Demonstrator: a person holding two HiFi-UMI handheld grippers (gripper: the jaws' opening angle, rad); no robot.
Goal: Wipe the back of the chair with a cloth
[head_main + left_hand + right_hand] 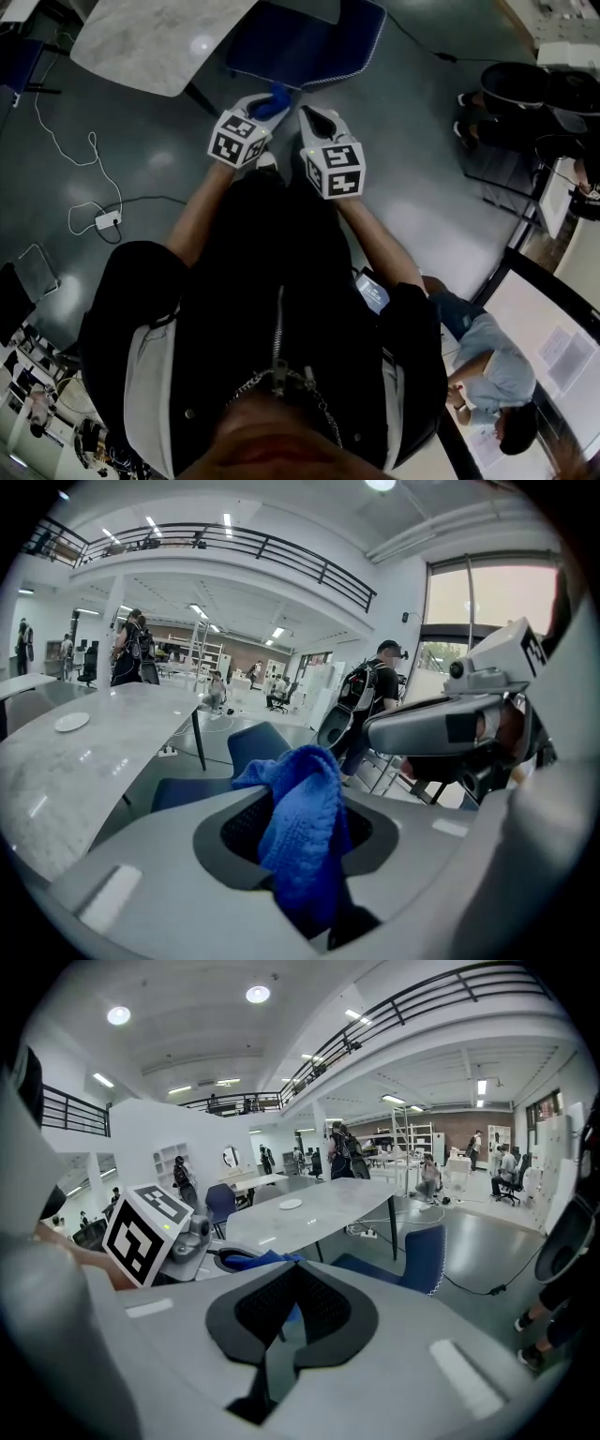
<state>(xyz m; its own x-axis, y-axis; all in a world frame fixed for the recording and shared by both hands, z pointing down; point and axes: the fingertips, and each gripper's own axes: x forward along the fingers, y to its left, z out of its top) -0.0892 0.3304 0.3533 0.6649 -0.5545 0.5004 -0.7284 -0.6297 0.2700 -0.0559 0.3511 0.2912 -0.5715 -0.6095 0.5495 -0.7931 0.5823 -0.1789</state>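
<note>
Left gripper (262, 109) jaws clamp the blue cloth (302, 817); right gripper (286, 1321) jaws sit closed, empty. Both hover near the blue chair (309, 47) beside the worktop (159, 42).

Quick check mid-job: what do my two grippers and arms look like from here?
The left gripper and right gripper are pale grey moulded shells with black textured pads inside. Each carries a white cube with black square markers: left cube, right cube. No cables show on them. Sleeves of a black zipped jacket stop short of the forearms.
</note>
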